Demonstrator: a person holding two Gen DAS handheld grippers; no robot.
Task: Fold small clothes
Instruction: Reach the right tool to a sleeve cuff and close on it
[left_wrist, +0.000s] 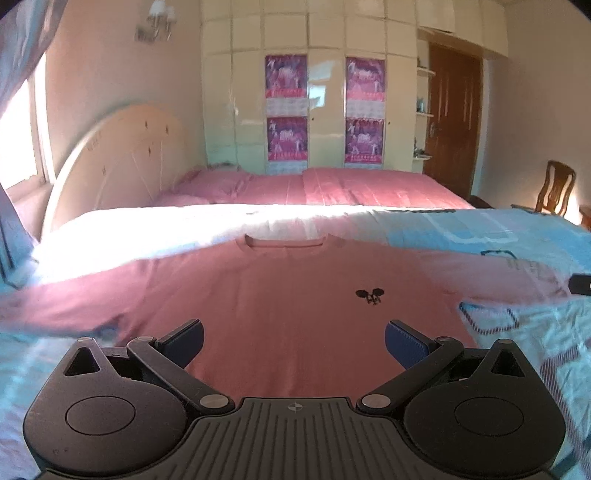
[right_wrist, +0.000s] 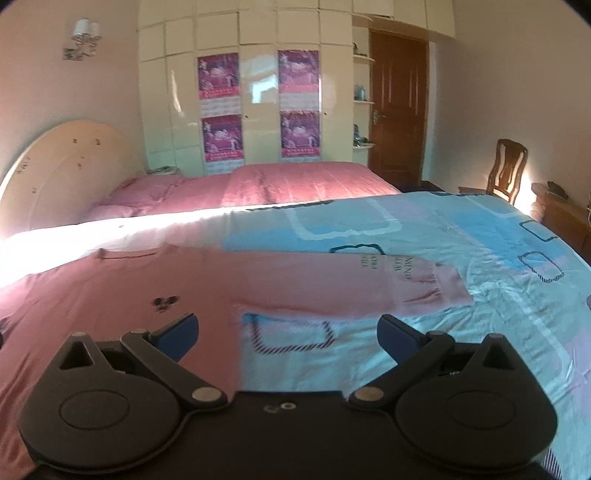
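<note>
Both claws wide open, empty, pink shirt (left_wrist: 280, 295) flat under left claw (left_wrist: 294, 343), beside right claw (right_wrist: 288, 338).

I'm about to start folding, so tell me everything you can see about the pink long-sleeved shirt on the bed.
The pink long-sleeved shirt looks like soft knit cotton. It lies flat, front up, on the light blue patterned bedspread, round neckline pointing away from the cameras. A small black cartoon print sits on the chest. Both sleeves are spread out sideways; one sleeve carries dark lettering near its ribbed cuff. Nothing is folded yet, and neither tool touches it.
</note>
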